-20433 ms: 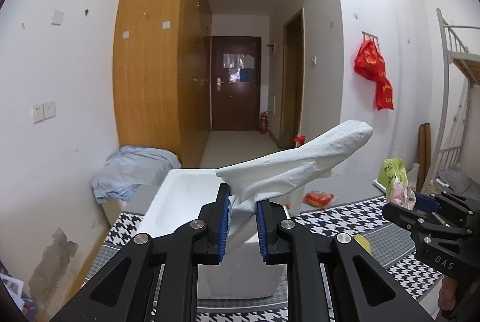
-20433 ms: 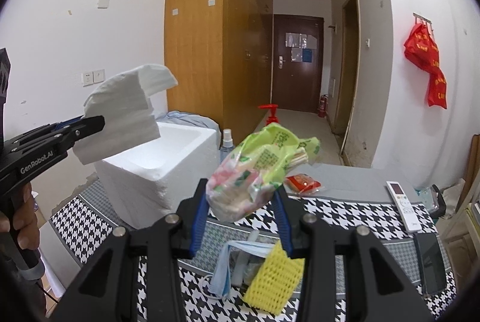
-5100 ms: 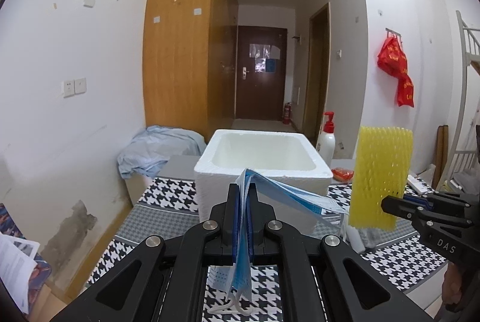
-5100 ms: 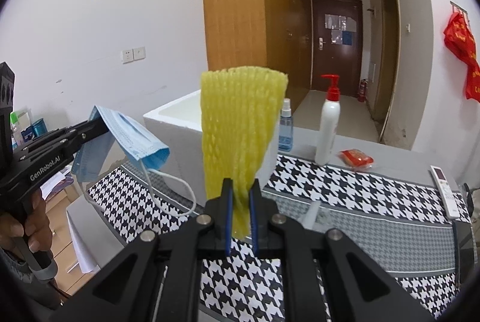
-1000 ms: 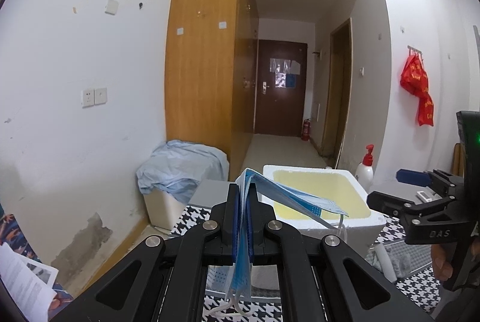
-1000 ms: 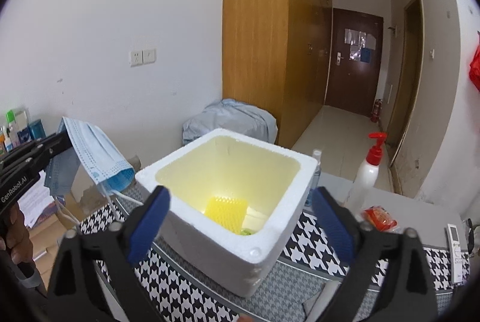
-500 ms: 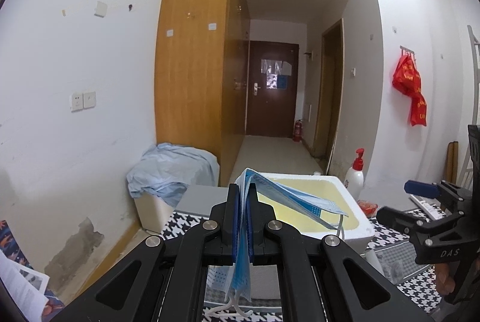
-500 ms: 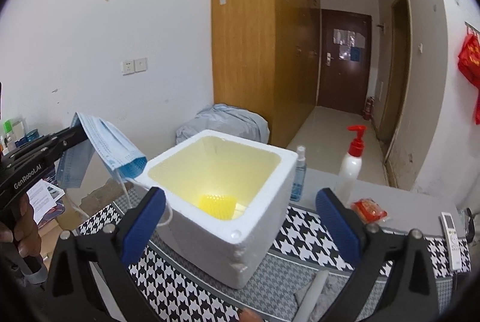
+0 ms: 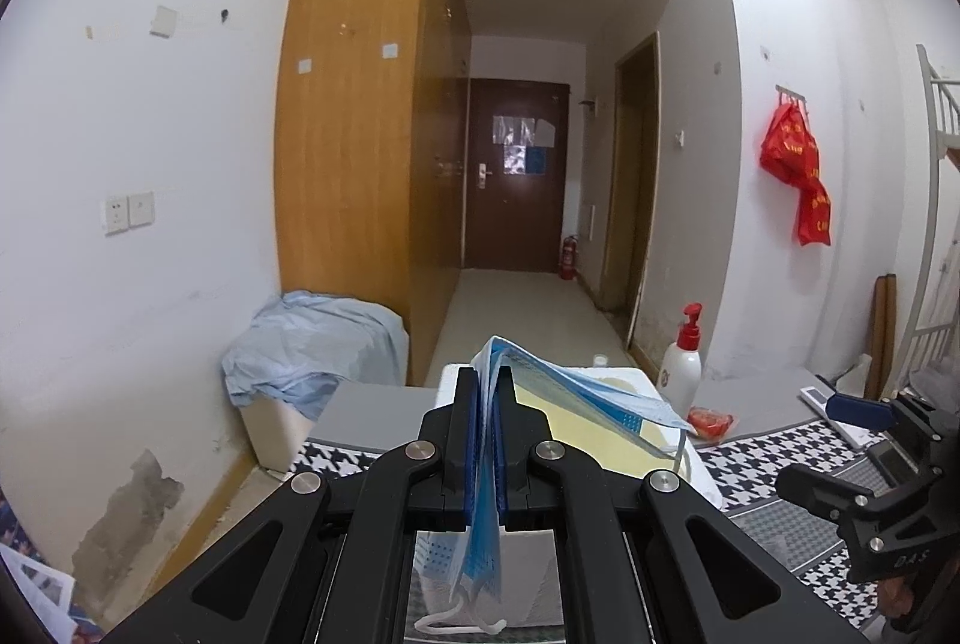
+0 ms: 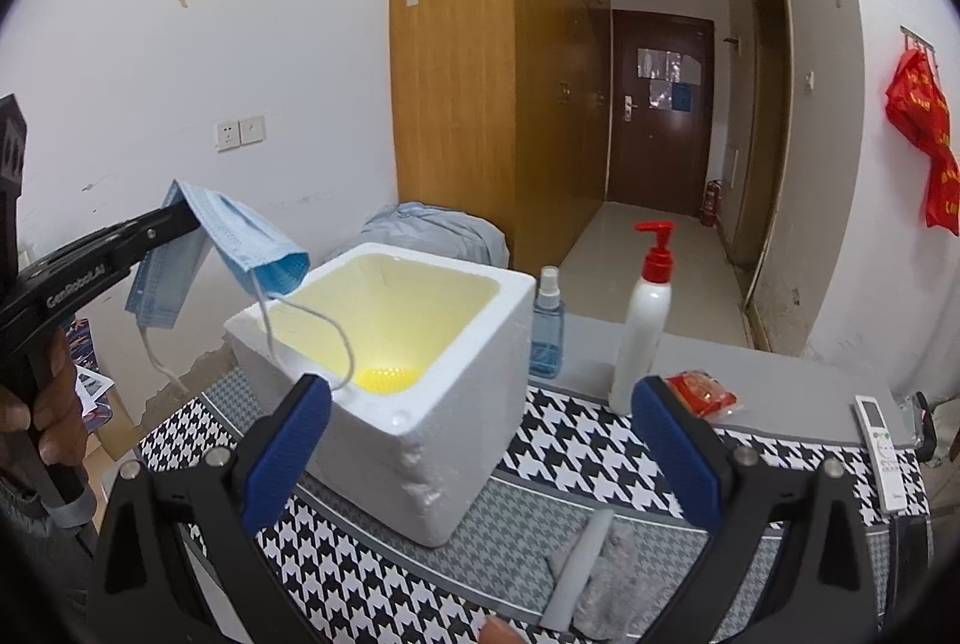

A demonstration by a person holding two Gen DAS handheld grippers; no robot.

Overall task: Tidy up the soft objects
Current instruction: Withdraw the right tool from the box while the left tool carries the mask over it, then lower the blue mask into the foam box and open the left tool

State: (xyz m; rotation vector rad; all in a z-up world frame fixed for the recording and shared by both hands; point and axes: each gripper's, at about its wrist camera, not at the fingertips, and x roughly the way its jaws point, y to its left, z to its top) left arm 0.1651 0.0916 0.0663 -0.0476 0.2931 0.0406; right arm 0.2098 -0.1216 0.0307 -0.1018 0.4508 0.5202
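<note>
my left gripper has its fingers pressed tight together on a blue face mask. the mask sticks up between them and folds over to the right, and part of it hangs down under the fingers with a white ear loop at the bottom. from my right side i can see the same mask held up in the air at the near left corner of the white foam box, with one loop drooping over the rim and into the box.

my right gripper has its blue fingers spread wide apart, and there is nothing between them. it sits in front of the box and looks down into it.

the box stands on the black and white checked tabletop. its inside looks yellow, and a yellow foam net lies at the bottom.

just behind the box stand a small blue spray bottle and a white pump bottle with a red top. a small red packet lies beside the pump bottle, and a white remote lies further right. a grey soft thing lies on the tabletop close to my right fingers.
</note>
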